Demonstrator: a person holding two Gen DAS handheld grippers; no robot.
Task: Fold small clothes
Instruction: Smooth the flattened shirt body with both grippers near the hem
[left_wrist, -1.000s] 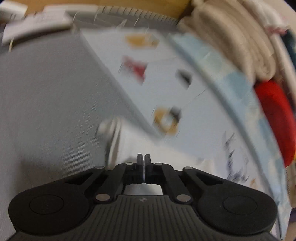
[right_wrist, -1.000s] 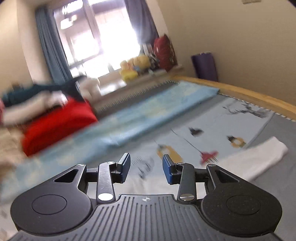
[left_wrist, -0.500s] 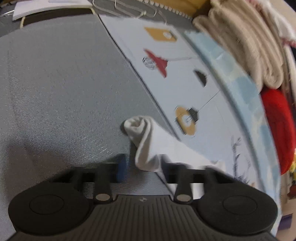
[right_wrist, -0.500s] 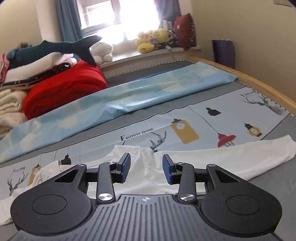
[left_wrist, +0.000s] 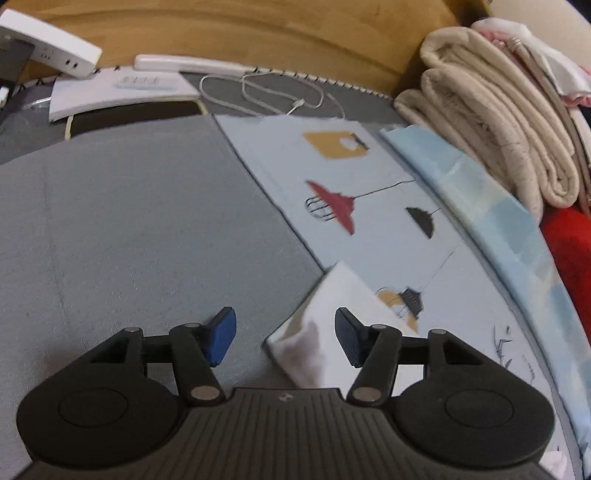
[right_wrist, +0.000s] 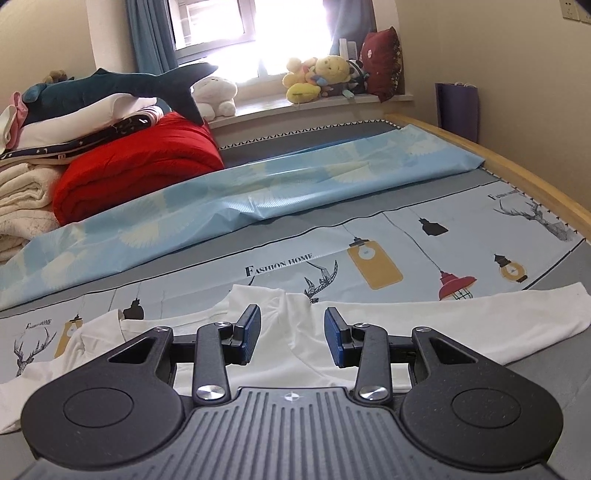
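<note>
- The left gripper (left_wrist: 282, 338) has just been opening; its jaws stand spread, and the cuff of the white long-sleeved cotton shirt (left_wrist: 314, 328) lies loose between them, touched by neither pad.
- The right gripper (right_wrist: 291, 338) hovers with jaws parted over the shirt's collar (right_wrist: 273, 306), gripping nothing.
- The shirt lies flat across the grey bed cover (left_wrist: 129, 229) and its pale-blue lantern-print band (right_wrist: 388, 240).
- Folded cream blankets (left_wrist: 498, 122) sit along the bed's far edge.
</note>
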